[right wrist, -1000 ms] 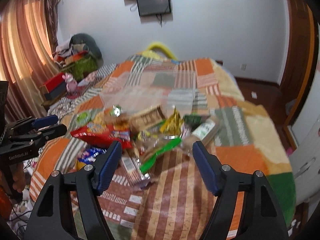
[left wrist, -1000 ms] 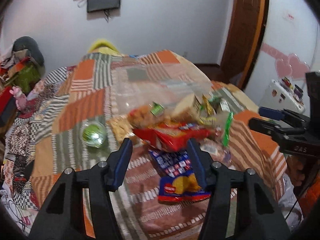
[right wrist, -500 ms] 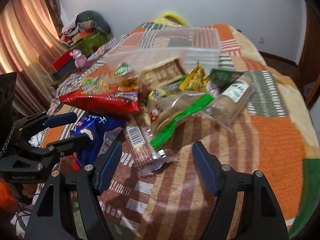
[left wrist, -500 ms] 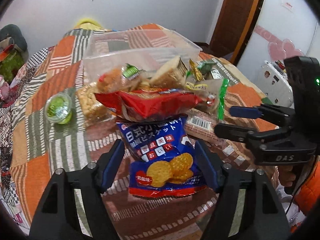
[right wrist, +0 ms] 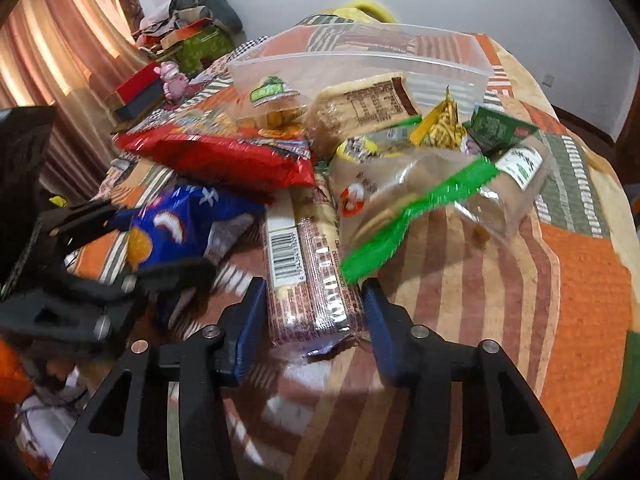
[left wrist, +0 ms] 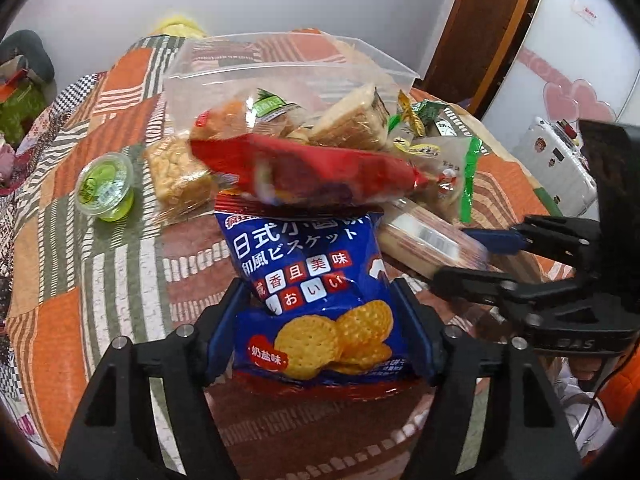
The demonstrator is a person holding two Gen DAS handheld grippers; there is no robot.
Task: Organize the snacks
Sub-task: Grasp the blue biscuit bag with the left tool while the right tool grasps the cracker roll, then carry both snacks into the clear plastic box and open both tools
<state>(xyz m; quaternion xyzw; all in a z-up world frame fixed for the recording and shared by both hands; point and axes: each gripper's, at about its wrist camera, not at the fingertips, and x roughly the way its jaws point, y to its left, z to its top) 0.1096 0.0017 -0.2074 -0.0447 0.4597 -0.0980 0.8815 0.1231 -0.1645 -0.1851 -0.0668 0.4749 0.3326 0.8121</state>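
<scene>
The left gripper has its jaws apart on either side of the blue biscuit bag, and the right gripper likewise straddles the near end of the barcoded wafer pack, neither looking clamped yet, which I take as both lining up a pick from the pile's near edge. Both come in low and nearly level over the bed, side by side, pointed at the heap. Just beyond the jaws lies the red bag atop the blue one, and past the heap waits the clear bin, presumably where the snacks belong.
</scene>
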